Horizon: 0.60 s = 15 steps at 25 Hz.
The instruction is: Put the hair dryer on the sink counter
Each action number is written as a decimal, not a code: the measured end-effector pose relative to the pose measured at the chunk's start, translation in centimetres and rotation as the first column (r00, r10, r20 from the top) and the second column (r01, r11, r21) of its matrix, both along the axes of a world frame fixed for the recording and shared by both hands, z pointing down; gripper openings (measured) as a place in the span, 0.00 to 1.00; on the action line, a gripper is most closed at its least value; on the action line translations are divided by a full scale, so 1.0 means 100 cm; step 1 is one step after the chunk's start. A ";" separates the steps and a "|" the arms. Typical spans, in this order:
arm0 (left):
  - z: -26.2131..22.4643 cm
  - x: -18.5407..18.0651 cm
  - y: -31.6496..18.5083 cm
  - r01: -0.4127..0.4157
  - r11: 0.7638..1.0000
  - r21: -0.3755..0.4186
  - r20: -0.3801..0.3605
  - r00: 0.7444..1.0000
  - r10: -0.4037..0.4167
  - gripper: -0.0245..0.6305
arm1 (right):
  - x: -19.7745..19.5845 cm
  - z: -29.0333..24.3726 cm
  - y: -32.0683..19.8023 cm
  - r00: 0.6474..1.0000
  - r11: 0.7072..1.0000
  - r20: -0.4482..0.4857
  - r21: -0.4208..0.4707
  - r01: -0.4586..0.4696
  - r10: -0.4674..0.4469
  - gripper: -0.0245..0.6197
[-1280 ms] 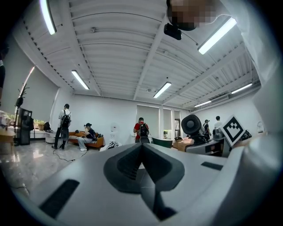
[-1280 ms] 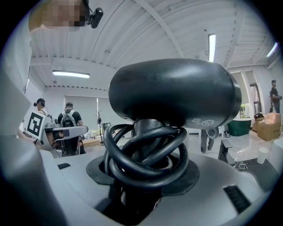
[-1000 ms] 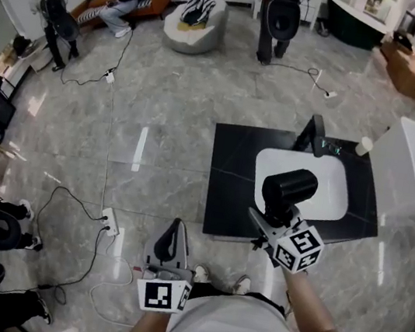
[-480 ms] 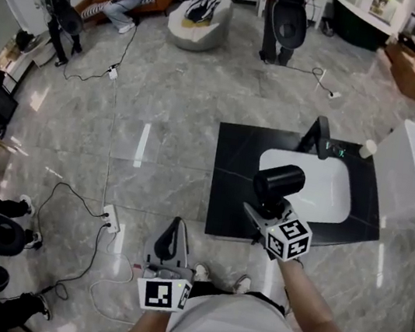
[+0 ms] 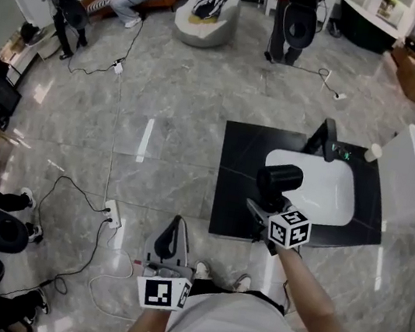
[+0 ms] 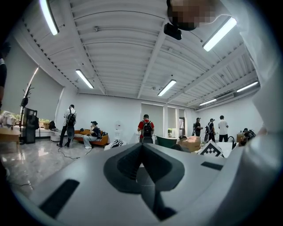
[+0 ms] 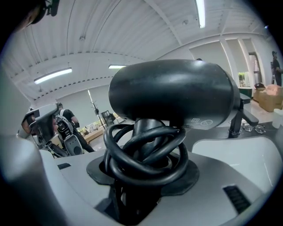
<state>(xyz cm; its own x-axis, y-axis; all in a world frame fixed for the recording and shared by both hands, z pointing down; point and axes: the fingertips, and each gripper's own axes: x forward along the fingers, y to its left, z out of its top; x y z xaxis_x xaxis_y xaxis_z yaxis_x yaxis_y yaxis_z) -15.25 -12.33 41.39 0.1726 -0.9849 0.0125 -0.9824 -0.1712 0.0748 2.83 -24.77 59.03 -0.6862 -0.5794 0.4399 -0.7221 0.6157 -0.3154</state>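
While right gripper (image 5: 265,210) holds hair dryer (image 5: 279,180), above sink counter (image 5: 236,166) front edge

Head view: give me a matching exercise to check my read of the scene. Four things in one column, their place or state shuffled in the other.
Things:
1. hair dryer
2. faucet
3. cup
4. left gripper

Place or state:
A. jaws together, nothing between them
B. clamped in the right gripper, cord wound round its handle
C. on the far right corner of the counter
D. at the far rim of the basin

Pairs: 1-B, 2-D, 3-C, 4-A
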 end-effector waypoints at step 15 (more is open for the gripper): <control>0.008 -0.003 -0.007 -0.007 1.000 -0.021 -0.006 1.000 0.007 0.04 | -0.001 0.044 -0.014 0.999 0.991 -0.028 -0.132 -0.023 0.019 0.43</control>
<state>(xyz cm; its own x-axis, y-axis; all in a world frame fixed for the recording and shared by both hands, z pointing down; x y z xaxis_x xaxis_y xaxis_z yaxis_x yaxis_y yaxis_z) -15.51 -13.05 42.14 0.1796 -0.9832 0.0324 -0.9807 -0.1764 0.0839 2.74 -26.19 63.39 -0.6615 -0.5291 0.5315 -0.7436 0.5549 -0.3731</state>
